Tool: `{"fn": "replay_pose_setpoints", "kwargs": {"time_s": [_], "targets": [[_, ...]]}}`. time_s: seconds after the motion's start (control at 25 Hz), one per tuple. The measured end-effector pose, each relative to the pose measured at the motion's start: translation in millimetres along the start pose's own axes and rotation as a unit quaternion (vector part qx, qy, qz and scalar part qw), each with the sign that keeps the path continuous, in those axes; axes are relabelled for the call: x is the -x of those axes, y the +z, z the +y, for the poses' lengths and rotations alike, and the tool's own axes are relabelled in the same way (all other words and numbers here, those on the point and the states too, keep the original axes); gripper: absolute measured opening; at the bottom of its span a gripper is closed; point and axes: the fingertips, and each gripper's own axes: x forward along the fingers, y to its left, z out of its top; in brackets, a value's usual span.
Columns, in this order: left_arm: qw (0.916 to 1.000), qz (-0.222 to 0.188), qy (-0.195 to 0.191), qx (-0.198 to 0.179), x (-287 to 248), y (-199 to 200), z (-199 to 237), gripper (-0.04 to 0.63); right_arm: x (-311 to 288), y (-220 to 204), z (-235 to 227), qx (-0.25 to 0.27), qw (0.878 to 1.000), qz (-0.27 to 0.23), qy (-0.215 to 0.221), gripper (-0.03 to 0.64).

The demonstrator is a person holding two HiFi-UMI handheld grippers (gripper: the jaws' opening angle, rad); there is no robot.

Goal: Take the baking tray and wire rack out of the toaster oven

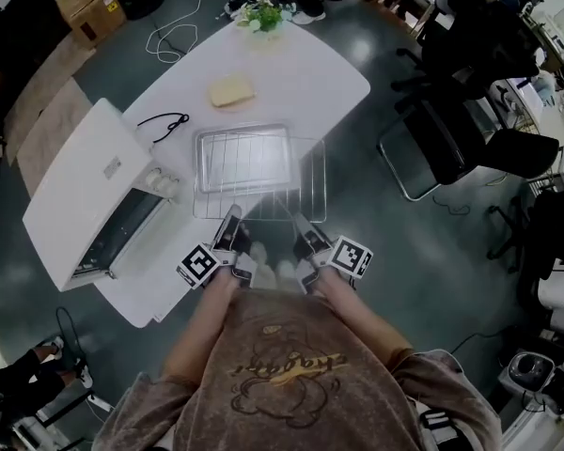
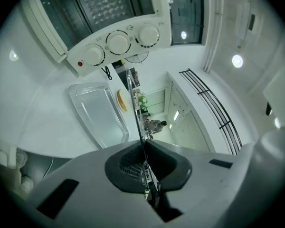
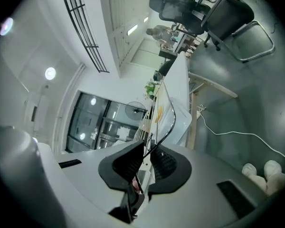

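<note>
The wire rack (image 1: pixel 310 178) is out of the toaster oven (image 1: pixel 85 195), its long axis running 9 to 3 o'clock in the head view, across the person's front. Its far-left part overlaps the baking tray (image 1: pixel 247 148), which lies flat on the white table (image 1: pixel 320 73) at about 3 o'clock from the oven's open door. Its near-right corner reaches out past the table's edge. I cannot tell whether the rack touches the tray.

Both grippers hold the rack's near long edge at 6 o'clock. The left gripper (image 1: pixel 231 222) is toward the left end and the right gripper (image 1: pixel 305 228) toward the right, so the rack stretches away from them toward 12 o'clock. In the left gripper view the left gripper's (image 2: pixel 143 152) jaws are pressed together on a thin wire of the rack (image 2: pixel 135 108), seen edge-on, with the tray (image 2: pixel 99 112) beyond it at 10 o'clock. In the right gripper view the right gripper's (image 3: pixel 147 156) jaws are pinched on the rack's edge wire (image 3: pixel 173 113), with only a sliver between them.

Neither hand looks nearer than the other. The set-down probably turns on bare table, and that lies at 12 to 1 o'clock beyond the tray.
</note>
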Motion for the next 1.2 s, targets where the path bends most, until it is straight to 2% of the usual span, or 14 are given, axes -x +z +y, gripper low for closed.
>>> {"fn": "replay_pose_setpoints", "kwargs": {"time_s": [0.08, 0.2, 0.4, 0.52, 0.92, 0.96, 1.08, 1.2], "targets": [[0.9995, 0.012, 0.027, -0.008, -7, 7, 19, 0.003, -12, -2, -10, -0.005, 1.000, 0.007, -0.014, 0.020], [0.9993, 0.020, 0.021, 0.021, -24, 10, 33, 0.003, -28, 1, -24, -0.010, 1.000, 0.003, -0.029, 0.020], [0.9982, 0.030, 0.039, 0.032, -42, 24, 64, 0.003, -56, 2, -39, -0.022, 0.999, -0.002, -0.043, 0.021], [0.9974, 0.039, 0.050, 0.034, -53, 32, 81, 0.003, -69, 1, -52, -0.033, 0.997, -0.001, -0.065, 0.020], [0.9934, 0.064, 0.092, 0.024, -64, 38, 103, 0.005, -92, 4, -59, -0.047, 0.997, -0.016, -0.055, 0.011], [0.9925, 0.070, 0.097, 0.026, -63, 36, 104, 0.008, -93, 4, -60, -0.048, 0.997, -0.017, -0.056, 0.011], [0.9897, 0.095, 0.102, 0.031, -55, 25, 106, 0.074, -91, 3, -66, -0.054, 0.996, -0.023, -0.066, 0.009], [0.9873, 0.120, 0.100, 0.027, -45, 16, 102, 0.086, -87, 2, -72, -0.065, 0.994, -0.032, -0.077, 0.009]]}}
